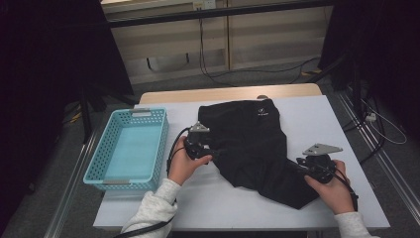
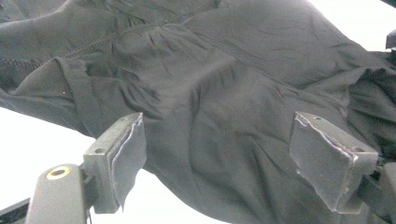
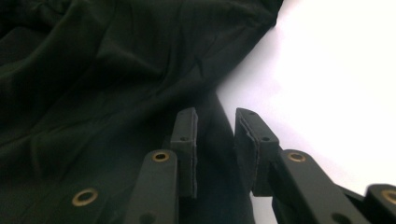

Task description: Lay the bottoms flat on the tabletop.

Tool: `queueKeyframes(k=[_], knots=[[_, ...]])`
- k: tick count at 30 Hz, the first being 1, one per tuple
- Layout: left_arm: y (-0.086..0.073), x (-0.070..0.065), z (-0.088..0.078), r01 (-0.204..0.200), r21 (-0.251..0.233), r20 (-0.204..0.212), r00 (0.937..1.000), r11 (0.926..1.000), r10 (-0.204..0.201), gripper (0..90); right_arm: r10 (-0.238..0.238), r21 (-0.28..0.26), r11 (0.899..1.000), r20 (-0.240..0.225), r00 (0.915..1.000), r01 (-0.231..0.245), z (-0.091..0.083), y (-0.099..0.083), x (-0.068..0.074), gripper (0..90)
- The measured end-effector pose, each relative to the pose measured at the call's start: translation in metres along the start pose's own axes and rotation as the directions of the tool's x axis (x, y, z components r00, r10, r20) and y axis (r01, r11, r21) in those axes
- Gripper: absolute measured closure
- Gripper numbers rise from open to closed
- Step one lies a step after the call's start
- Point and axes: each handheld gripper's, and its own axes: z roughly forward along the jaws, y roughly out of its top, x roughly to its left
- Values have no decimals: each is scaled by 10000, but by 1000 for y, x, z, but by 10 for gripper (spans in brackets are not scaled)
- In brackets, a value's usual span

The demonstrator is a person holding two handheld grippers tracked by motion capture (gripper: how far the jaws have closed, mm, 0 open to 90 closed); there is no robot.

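Note:
A black garment (image 1: 247, 144) lies crumpled on the white table top (image 1: 312, 114), with a small white logo near its far edge. My left gripper (image 1: 213, 151) sits at the garment's left edge, and its jaws stand wide open over the cloth. In the left gripper view (image 2: 224, 158) the fabric (image 2: 210, 70) runs behind both grey pads (image 2: 128, 154) without being pinched. My right gripper (image 1: 301, 164) is at the garment's lower right corner. In the right gripper view (image 3: 215, 144) its jaws stand a narrow gap apart above the cloth's hem (image 3: 93, 70), and the pads do not press on it.
A turquoise perforated basket (image 1: 141, 113) stands on the table's left side, with nothing in it. White table surface (image 3: 336, 60) shows to the right of the garment and along the near edge. Cables (image 1: 381, 124) trail on the floor to the right, and dark curtains hang at both sides.

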Motion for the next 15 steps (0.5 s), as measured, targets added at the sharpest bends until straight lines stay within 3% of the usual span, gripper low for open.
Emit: queueKeyframes(k=[5, 7, 8, 10, 15], knots=[[-1, -1, 0, 44, 26, 39, 10000, 10000, -44, 194, 177, 260, 9995, -189, 9997, -172, 19, 4, -5, 659], [-1, 0, 0, 77, -4, 29, 10000, 10000, -77, 194, 284, 374, 9989, -354, 9990, -270, 24, 4, -5, 754], [-1, 0, -1, 85, -13, 5, 10000, 10000, -85, 194, 540, 416, 9978, -582, 9968, -516, 25, 5, -5, 794], [-2, 1, -1, 89, 0, -37, 10000, 10000, -89, 194, 574, 510, 9972, -676, 9961, -540, 24, 6, -5, 880], [-5, 2, -3, 152, 3, -130, 9998, 9999, -152, 194, 649, 354, 9974, -545, 9964, -630, 11, 5, -12, 888]])
